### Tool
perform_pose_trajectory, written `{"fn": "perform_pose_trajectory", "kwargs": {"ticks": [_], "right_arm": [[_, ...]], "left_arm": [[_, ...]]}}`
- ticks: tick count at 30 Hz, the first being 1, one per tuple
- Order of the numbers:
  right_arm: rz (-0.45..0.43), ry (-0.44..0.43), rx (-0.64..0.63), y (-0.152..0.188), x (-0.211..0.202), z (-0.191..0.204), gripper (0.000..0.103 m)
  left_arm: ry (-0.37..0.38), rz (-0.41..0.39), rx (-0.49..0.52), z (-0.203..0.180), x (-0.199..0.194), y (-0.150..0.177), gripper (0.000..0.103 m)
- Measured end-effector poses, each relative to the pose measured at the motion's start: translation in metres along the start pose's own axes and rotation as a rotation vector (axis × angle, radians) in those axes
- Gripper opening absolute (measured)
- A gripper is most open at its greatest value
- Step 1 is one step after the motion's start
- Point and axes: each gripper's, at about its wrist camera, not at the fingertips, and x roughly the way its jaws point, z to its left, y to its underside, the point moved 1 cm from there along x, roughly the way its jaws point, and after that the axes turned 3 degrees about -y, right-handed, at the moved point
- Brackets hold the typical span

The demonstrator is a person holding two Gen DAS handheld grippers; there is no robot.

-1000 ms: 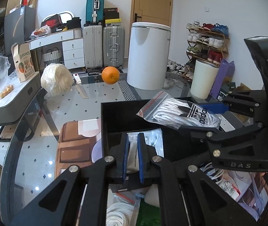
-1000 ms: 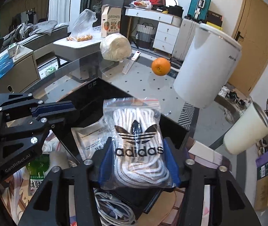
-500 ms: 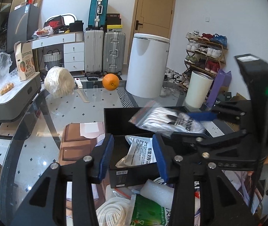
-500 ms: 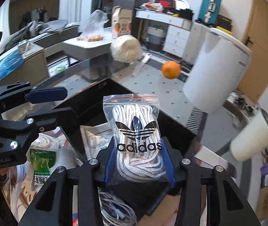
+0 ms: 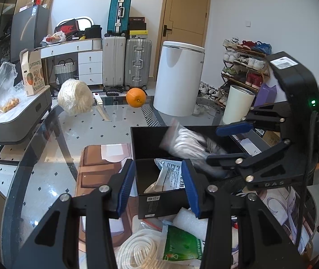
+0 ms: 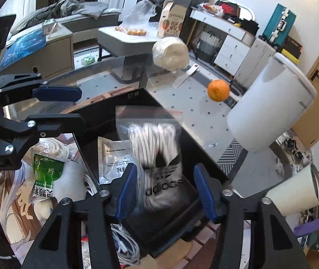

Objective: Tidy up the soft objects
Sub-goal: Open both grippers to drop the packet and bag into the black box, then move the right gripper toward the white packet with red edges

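Note:
An open black box (image 5: 150, 141) stands on the glass table; it also shows in the right wrist view (image 6: 105, 116). A clear zip bag of white adidas laces (image 6: 157, 154) is blurred, dropping into the box between the spread jaws of my right gripper (image 6: 166, 190), which is open. The bag also shows in the left wrist view (image 5: 190, 143). A white printed pouch (image 5: 170, 174) lies in the box. My left gripper (image 5: 159, 188) is open and empty over the box's near wall. A white rope coil (image 5: 137, 251) and green packet (image 5: 181, 244) lie below it.
An orange (image 5: 136, 97), a knife (image 5: 101, 107) and a wrapped white bundle (image 5: 75, 99) sit on the far table. A brown mat (image 5: 96, 170) lies left of the box. White cables (image 6: 123, 242) lie near the right gripper. A white bin (image 5: 178, 78) stands beyond the table.
My right gripper opened and let the laces bag go; it now falls into the box. My left gripper opened and drew back from the pouch in the box.

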Motion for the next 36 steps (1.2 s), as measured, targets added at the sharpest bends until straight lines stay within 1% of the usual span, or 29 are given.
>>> {"fn": "perform_pose_trajectory", "kwargs": {"ticks": [3, 7, 8, 9, 10, 11, 12, 13, 14, 15, 16, 17, 18, 19, 25, 30, 33, 36], "right_arm": [[-0.024, 0.046, 0.019, 0.007, -0.011, -0.004, 0.06], [-0.051, 0.06, 0.072, 0.014, -0.021, -0.008, 0.062], [-0.063, 0.066, 0.094, 0.017, -0.025, -0.008, 0.068], [-0.083, 0.07, 0.125, 0.021, -0.03, -0.007, 0.072], [-0.109, 0.073, 0.158, 0.025, -0.037, -0.006, 0.081], [-0.14, 0.079, 0.192, 0.03, -0.045, -0.004, 0.086], [-0.161, 0.082, 0.221, 0.035, -0.051, -0.003, 0.087], [-0.187, 0.079, 0.268, 0.041, -0.059, -0.001, 0.091], [-0.205, 0.072, 0.305, 0.047, -0.064, 0.0, 0.097], [-0.221, 0.057, 0.351, 0.055, -0.07, 0.003, 0.1], [-0.228, 0.047, 0.375, 0.06, -0.075, 0.005, 0.102], [-0.244, 0.03, 0.409, 0.068, -0.08, 0.008, 0.102], [-0.254, 0.022, 0.43, 0.073, -0.084, 0.01, 0.102], [-0.258, 0.015, 0.443, 0.078, -0.088, 0.015, 0.102], [-0.284, 0.0, 0.527, 0.096, -0.104, 0.03, 0.102], [-0.26, 0.022, 0.498, 0.099, -0.105, 0.047, 0.102], [-0.241, 0.0, 0.495, 0.101, -0.101, 0.053, 0.102], [-0.213, -0.001, 0.486, 0.103, -0.093, 0.058, 0.102]], "left_arm": [[0.007, -0.008, 0.002, -0.005, -0.003, -0.001, 0.043], [0.014, -0.015, 0.026, -0.014, -0.007, 0.001, 0.044], [0.011, -0.016, 0.034, -0.015, -0.008, 0.001, 0.047], [0.007, -0.017, 0.039, -0.017, -0.01, 0.003, 0.048], [0.005, -0.017, 0.04, -0.017, -0.012, 0.005, 0.049], [0.009, -0.013, 0.03, -0.016, -0.015, 0.008, 0.051], [0.014, -0.012, 0.024, -0.016, -0.017, 0.009, 0.052], [0.019, -0.015, 0.021, -0.016, -0.021, 0.011, 0.058], [0.016, -0.022, 0.02, -0.016, -0.025, 0.014, 0.078], [0.003, -0.034, 0.018, -0.015, -0.029, 0.015, 0.089], [-0.016, -0.055, 0.012, -0.015, -0.034, 0.017, 0.103], [-0.036, -0.091, 0.006, -0.015, -0.042, 0.019, 0.103], [-0.038, -0.115, 0.008, -0.014, -0.048, 0.021, 0.103], [-0.036, -0.123, 0.01, -0.014, -0.052, 0.022, 0.103], [-0.039, -0.116, 0.007, -0.012, -0.065, 0.033, 0.103], [-0.052, -0.11, 0.022, -0.013, -0.072, 0.045, 0.103], [-0.054, -0.1, 0.017, -0.013, -0.069, 0.052, 0.103], [-0.047, -0.076, 0.01, -0.015, -0.064, 0.059, 0.103]]}}
